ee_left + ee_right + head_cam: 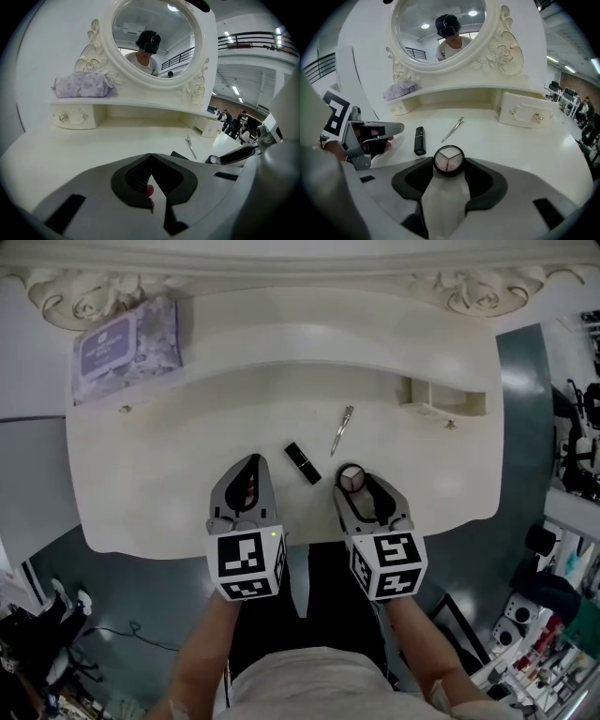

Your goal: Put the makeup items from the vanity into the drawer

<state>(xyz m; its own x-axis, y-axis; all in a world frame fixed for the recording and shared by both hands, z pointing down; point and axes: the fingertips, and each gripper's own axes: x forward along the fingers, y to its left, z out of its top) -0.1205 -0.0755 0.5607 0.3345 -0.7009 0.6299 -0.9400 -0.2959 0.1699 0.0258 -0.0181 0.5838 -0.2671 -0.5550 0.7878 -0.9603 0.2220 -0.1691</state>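
Note:
A round compact (pixel 351 476) with pale powder lies on the white vanity top (pixel 169 474), right between the fingertips of my right gripper (pixel 354 486). In the right gripper view the compact (pixel 449 161) sits at the jaw tips of my right gripper (pixel 449 165), whose jaws stand wide. A black lipstick tube (pixel 303 462) lies between the two grippers, and a thin metal hair clip (pixel 342 429) lies beyond it. My left gripper (pixel 249 467) rests on the table to the left, its jaws closed on a small red item (pixel 149 190).
A small drawer (pixel 445 397) stands pulled out at the back right of the vanity. A purple pack (pixel 127 345) lies on the raised shelf at the back left. An oval mirror (pixel 152 40) rises behind. A second small drawer (pixel 72 117) sits under the left shelf.

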